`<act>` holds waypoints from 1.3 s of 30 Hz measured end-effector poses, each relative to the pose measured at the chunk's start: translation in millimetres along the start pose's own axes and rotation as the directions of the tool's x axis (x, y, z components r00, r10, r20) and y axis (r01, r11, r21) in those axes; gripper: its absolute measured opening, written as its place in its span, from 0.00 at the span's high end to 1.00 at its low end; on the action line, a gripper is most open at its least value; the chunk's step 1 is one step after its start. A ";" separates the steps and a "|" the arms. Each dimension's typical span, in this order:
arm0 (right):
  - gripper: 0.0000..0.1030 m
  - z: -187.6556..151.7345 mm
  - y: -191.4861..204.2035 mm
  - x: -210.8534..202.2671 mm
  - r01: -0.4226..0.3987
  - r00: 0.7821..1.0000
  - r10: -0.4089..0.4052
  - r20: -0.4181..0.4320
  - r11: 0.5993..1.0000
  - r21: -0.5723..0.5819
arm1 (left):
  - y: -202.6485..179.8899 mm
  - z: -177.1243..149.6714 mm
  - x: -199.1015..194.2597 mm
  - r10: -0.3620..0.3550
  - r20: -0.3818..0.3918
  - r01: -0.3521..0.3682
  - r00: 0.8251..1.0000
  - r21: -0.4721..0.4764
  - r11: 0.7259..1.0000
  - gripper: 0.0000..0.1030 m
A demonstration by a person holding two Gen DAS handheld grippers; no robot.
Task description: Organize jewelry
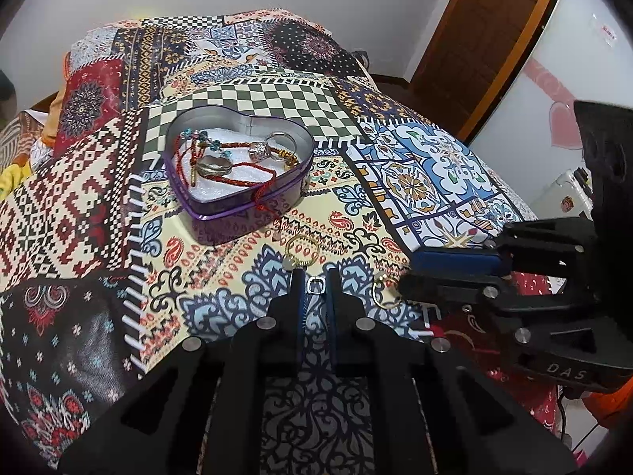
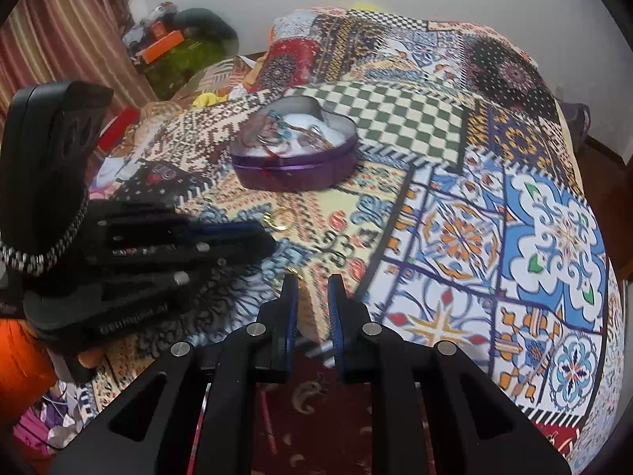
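A purple heart-shaped tin (image 1: 205, 208) stands on the patterned bedspread and holds rings, beads and red cords; it also shows in the right wrist view (image 2: 294, 174). My left gripper (image 1: 315, 285) is shut on a small silver ring (image 1: 316, 285), just above the bedspread in front of the tin. A gold ring (image 1: 301, 251) lies just beyond its tips. Another gold ring (image 1: 381, 291) lies to the right, beside my right gripper (image 1: 411, 273). In the right wrist view my right gripper (image 2: 312, 283) is open and empty, with a gold ring (image 2: 294, 272) at its left fingertip.
The patterned bedspread (image 1: 415, 182) covers the whole bed. A wooden door frame (image 1: 494, 39) and a white cabinet (image 1: 554, 79) stand at the right. A curtain (image 2: 59, 39) and cluttered boxes (image 2: 166, 45) are at the far left of the bed.
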State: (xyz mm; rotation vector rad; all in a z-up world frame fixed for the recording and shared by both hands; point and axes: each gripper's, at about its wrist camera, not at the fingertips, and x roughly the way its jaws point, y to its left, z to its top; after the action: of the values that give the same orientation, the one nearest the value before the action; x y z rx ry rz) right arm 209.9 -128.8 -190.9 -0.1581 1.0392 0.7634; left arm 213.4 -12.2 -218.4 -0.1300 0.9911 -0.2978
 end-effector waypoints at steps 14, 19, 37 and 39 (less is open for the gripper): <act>0.90 9.1 9.4 22.8 0.012 0.998 -0.015 -0.055 0.998 -0.060 | 10.1 -16.6 -26.6 0.030 0.044 -0.029 0.999 -0.029 0.999 0.92; 0.92 9.0 6.7 14.6 0.021 0.999 -0.022 -0.028 0.999 -0.038 | 9.6 -13.8 -36.7 0.034 0.068 -0.032 0.997 -0.031 0.999 0.92; 0.92 48.8 4.1 -52.1 0.057 0.981 -0.054 0.184 0.998 -0.009 | 19.8 23.8 -99.8 0.084 0.237 -0.079 0.968 -0.033 0.996 0.92; 0.92 55.5 5.8 -55.4 0.061 0.977 -0.057 0.203 0.998 -0.013 | 21.3 30.7 -105.9 0.090 0.261 -0.085 0.961 -0.030 0.996 0.92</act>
State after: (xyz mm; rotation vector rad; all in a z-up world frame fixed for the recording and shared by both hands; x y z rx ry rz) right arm 230.6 -126.4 -115.1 -0.1243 0.8302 0.7204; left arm 189.0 39.6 -121.8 -0.1386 0.7345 -0.1846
